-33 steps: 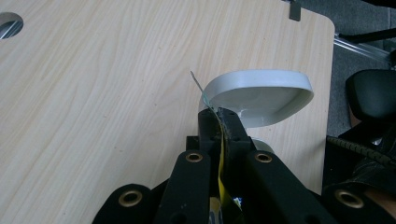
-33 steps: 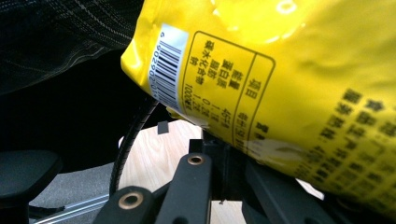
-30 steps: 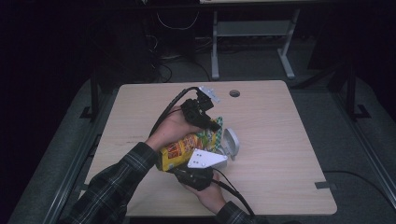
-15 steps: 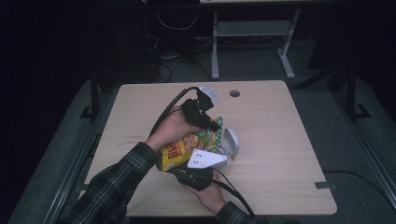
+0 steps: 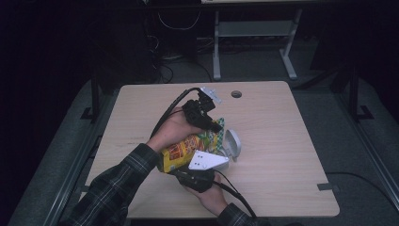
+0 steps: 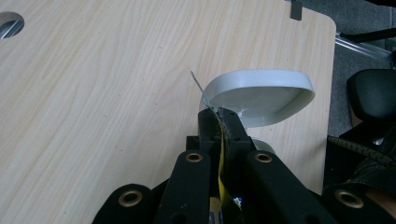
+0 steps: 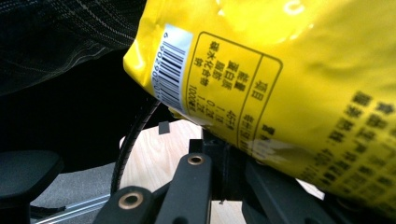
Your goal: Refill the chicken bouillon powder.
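Observation:
Between my two grippers I hold a yellow snack bag [image 5: 184, 147] above the table's middle. My left gripper [image 5: 217, 127] is shut on the bag's thin upper edge; in the left gripper view its jaws [image 6: 220, 119] pinch a sliver of yellow film. My right gripper [image 5: 182, 170], under its grey three-cornered plate, grips the bag's lower end. In the right gripper view the bag [image 7: 289, 70] with barcode and printed text hangs over the closed jaws [image 7: 223, 150]. Just beyond the left gripper, a white bowl [image 5: 234, 143] [image 6: 261, 95] stands tilted on its rim.
The light wooden table [image 5: 282, 122] has a round cable hole [image 5: 236, 94] near its far edge. Black cables trail from both grippers. A plaid sleeve [image 5: 117, 183] comes in from the lower left. A black chair [image 7: 23, 172] sits below the table's edge.

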A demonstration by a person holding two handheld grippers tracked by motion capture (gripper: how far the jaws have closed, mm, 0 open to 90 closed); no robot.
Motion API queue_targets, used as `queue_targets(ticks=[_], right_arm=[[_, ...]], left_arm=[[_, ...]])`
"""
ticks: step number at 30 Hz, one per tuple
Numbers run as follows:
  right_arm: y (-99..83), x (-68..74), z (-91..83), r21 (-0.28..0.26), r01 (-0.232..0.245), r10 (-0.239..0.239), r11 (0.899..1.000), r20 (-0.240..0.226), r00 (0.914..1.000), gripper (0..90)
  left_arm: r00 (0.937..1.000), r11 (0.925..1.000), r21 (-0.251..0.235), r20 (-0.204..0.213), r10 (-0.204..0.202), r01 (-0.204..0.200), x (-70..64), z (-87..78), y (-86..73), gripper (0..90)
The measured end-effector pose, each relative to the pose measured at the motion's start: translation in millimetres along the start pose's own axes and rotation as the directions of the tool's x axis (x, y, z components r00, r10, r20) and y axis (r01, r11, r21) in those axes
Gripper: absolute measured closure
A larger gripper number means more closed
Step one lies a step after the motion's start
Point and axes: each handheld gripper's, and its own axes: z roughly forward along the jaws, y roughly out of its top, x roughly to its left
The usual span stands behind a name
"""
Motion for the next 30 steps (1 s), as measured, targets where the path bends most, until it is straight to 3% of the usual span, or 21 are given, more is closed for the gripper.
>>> queue_targets(ticks=[30], right_arm=[[-0.2, 1.0, 0.7, 0.001, 0.002, -0.002, 1.0, -0.007, 1.0, 90.0]], left_arm=[[1.0, 1.0, 0.002, -0.003, 0.0, 0.0, -0.1, 1.4, 0.7, 89.8]])
